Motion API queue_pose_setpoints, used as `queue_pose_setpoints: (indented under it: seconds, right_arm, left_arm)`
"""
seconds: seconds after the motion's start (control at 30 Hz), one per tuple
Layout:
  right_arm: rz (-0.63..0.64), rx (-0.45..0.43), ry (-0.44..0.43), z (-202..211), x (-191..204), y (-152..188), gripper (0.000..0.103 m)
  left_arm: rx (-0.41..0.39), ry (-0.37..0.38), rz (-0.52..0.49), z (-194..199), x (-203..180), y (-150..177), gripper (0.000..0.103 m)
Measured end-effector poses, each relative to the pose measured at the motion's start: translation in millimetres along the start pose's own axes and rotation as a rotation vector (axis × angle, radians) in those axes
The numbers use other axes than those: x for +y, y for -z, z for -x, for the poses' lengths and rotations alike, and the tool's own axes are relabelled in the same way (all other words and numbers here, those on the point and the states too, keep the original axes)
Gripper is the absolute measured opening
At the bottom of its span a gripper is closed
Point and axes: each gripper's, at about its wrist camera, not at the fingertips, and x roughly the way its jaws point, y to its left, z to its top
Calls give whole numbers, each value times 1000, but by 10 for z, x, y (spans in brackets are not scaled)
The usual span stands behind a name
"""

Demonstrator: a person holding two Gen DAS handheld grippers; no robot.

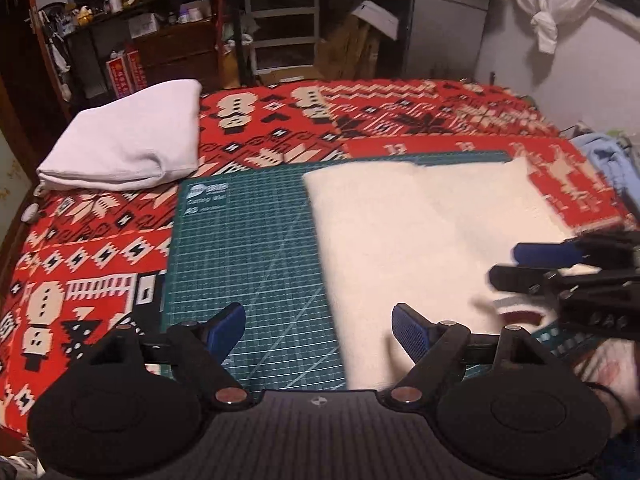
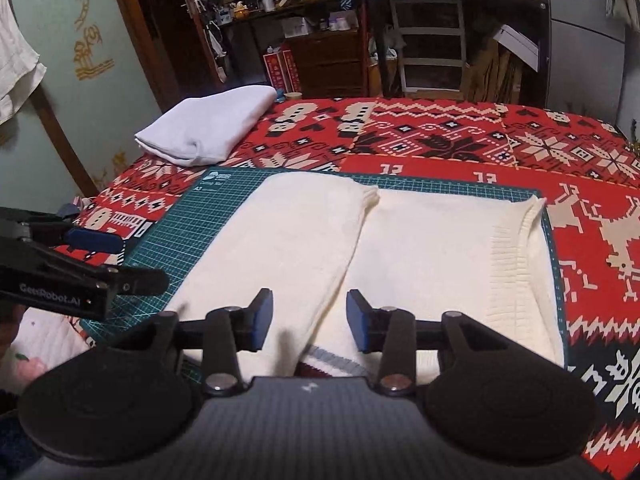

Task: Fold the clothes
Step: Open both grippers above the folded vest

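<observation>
1. Two garments lie on the patterned red blanket: a cream sweater spread on the green cutting mat, and a white folded garment at the blanket's far left corner, likely set aside there as finished.
2. Cream sweater: it covers most of the mat from the far edge to the near edge, with a panel folded in so that a seam runs down its middle. Its ribbed hem runs along the mat's right edge, and a striped band shows at the near edge.
3. Left gripper: its jaws stand wide apart and grasp nothing; it hovers over the mat's near edge, at the sweater's left border, probably freed for the next grab.
4. Right gripper: its jaws are parted and empty, straddling the central seam just above the near edge, seemingly lined up on the striped band.
5. My judgement: the fold is partway done; a lengthwise fold toward the far edge looks like what comes next.
</observation>
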Motion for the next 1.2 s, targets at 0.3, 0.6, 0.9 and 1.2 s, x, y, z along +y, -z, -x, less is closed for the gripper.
queue_pose_setpoints:
  seconds: [0.3, 0.6, 0.9, 1.2]
  right_arm:
    - [23, -9, 12, 119, 100, -64, 59]
    - [-10, 10, 16, 180, 131, -86, 59]
    - [-16, 10, -16, 237, 181, -117, 59]
    - [42, 99, -52, 18, 313, -10, 6]
  left_arm:
    - [23, -18, -105, 16, -235, -72, 85]
    - [-8, -35, -170, 119, -358, 8, 92]
    - [64, 175, -14, 121, -183, -23, 35]
    - [143, 425, 250, -137, 179, -48, 1]
